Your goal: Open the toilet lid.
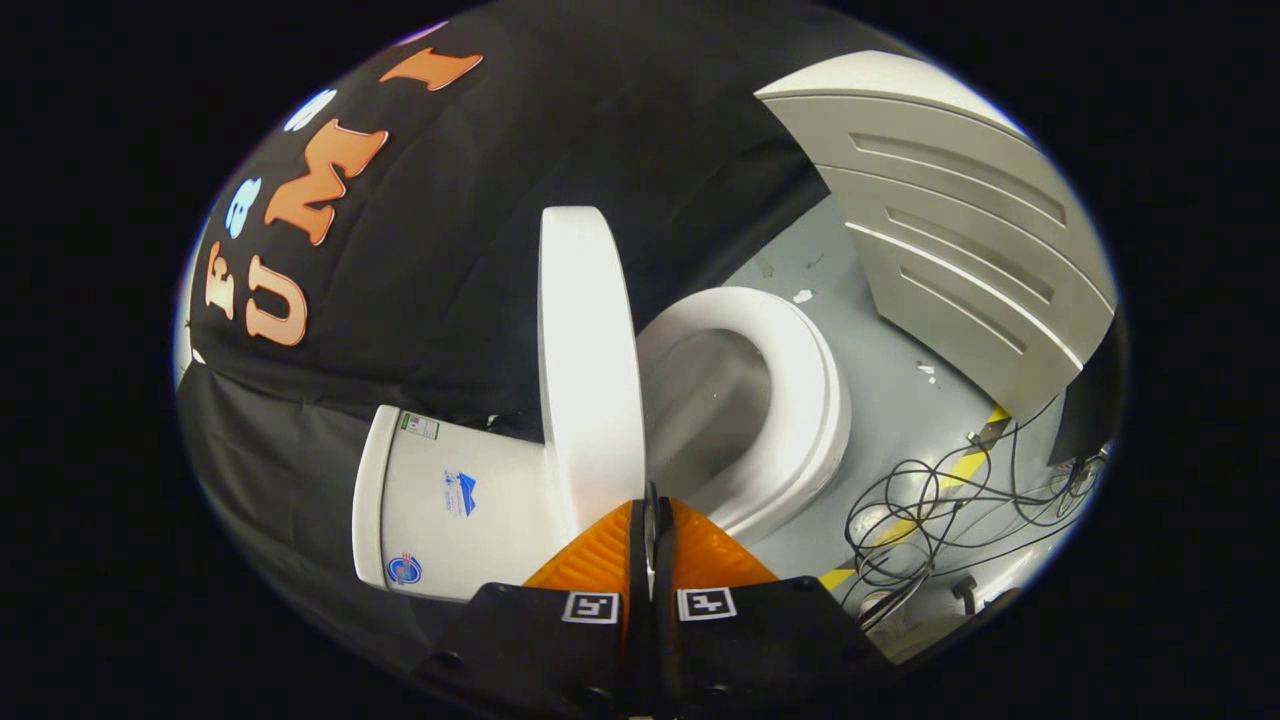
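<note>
The white toilet lid [588, 350] stands raised off the seat, on edge and close to the white tank [455, 500]. The seat ring [800, 390] lies uncovered, with the bowl [715, 400] visible inside it. My gripper [651, 500] is shut, its two fingers [605, 550] pressed together with nothing between them. The fingertips sit right at the lid's near rim, on the side facing the bowl; I cannot tell if they touch it.
A pale grey ribbed panel [960, 230] stands beyond the seat. Tangled black cables [940, 510] and a yellow floor stripe [950, 480] lie on the grey floor [900, 400] beside the toilet. Black cloth hangs behind the tank.
</note>
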Tool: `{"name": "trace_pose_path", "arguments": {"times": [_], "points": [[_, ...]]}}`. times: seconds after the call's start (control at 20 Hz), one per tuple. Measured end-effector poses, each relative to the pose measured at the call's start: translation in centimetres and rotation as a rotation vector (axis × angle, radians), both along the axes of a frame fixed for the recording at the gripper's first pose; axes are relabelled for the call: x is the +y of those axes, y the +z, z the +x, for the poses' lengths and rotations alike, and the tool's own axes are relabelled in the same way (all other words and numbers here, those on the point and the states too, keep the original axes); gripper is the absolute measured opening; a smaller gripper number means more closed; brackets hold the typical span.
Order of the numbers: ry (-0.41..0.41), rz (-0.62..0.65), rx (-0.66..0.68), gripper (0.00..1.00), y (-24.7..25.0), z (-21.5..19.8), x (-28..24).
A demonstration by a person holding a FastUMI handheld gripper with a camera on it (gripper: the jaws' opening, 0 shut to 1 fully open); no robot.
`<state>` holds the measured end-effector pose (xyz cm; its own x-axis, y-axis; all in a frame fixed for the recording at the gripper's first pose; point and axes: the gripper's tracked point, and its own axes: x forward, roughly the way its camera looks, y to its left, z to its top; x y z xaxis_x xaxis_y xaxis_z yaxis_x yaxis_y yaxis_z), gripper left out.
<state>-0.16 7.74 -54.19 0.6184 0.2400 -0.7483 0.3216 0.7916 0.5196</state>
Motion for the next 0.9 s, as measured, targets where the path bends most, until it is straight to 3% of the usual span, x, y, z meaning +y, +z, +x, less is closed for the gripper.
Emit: {"name": "trace_pose_path", "arguments": {"times": [0.9], "points": [[0.083,-0.236,0.021,0.08,5.5,-0.1,6.8]]}}
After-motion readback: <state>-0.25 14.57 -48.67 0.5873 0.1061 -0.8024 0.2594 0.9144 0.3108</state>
